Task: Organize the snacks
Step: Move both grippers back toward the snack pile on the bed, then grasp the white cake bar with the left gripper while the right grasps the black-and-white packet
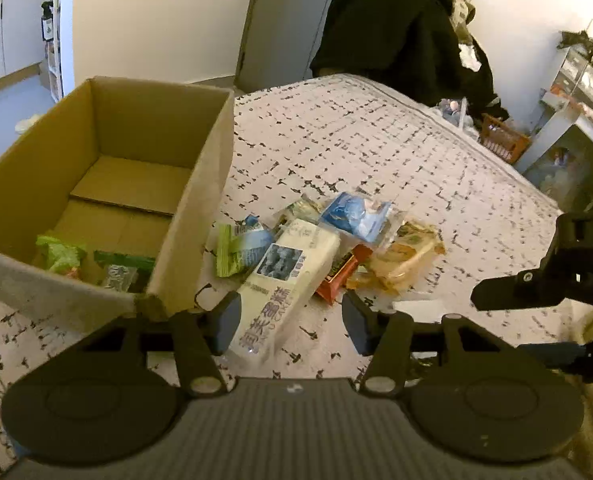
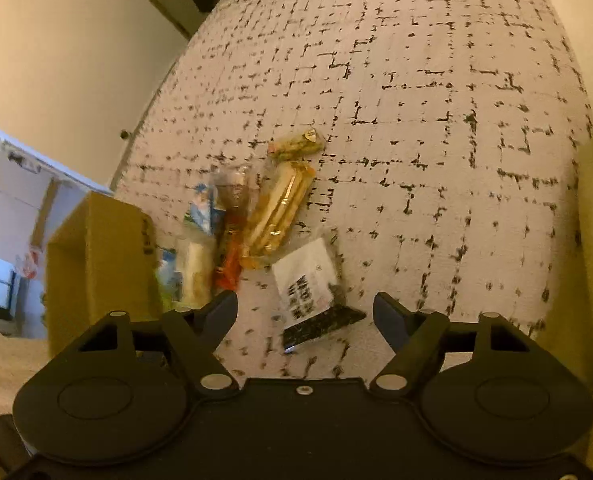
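Left wrist: open jaws straddle cream packet (image 1: 284,280); right jaws open over white-labelled packet (image 2: 308,284).

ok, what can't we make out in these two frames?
- Box contents: left wrist view, the near wall hides all but two green packs.
- Snack pile labels: right wrist view, blurred and dim.
- Cream pack: left wrist view, unclear whether the left fingers touch it.
- Right gripper: left wrist view, cut off by the frame edge.
- White-label pack: right wrist view, print too smeared to read.
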### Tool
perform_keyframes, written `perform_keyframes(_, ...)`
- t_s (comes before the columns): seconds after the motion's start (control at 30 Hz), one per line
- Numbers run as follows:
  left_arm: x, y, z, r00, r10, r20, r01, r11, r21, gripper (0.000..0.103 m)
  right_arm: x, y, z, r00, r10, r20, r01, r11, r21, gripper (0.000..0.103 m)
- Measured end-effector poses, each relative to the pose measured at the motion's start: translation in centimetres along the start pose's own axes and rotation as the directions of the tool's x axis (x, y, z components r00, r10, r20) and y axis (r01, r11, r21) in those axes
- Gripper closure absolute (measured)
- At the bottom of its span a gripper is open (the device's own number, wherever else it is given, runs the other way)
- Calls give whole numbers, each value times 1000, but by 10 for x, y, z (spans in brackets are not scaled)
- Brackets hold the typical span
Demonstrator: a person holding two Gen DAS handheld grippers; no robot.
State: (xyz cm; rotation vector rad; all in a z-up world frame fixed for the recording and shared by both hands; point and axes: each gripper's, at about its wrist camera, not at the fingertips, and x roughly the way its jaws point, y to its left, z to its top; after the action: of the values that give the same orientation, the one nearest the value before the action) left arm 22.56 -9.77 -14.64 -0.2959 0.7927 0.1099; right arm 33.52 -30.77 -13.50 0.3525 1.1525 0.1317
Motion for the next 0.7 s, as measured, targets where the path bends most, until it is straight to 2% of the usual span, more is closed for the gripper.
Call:
perform_keyframes(0.13,16,-5,-5,999,31,-5,-31,999,18,49,22,1,11,996,-87,7,87,990,-115,31)
perform_keyframes(0.17,19,-6,-6,999,46,2,-46,999,29,49,29,1,12,995,-105,-3,103,986,-135,34)
perform_keyframes(0.33,28,-12,-9,993,106,43,-109,992,70,48,41,11,11,997,-59,-49,49,982,-182,36)
perform_keyframes(0.53,42,-6,-15,988,153,20,-154,985,74,46,49,26,2,994,-92,-59,70,950,-305,34)
perform_keyframes(0.7,44,-4,-21,989,149,13,-150,984,92,45,52,36,-8,991,-118,-61,84,914,-396,35)
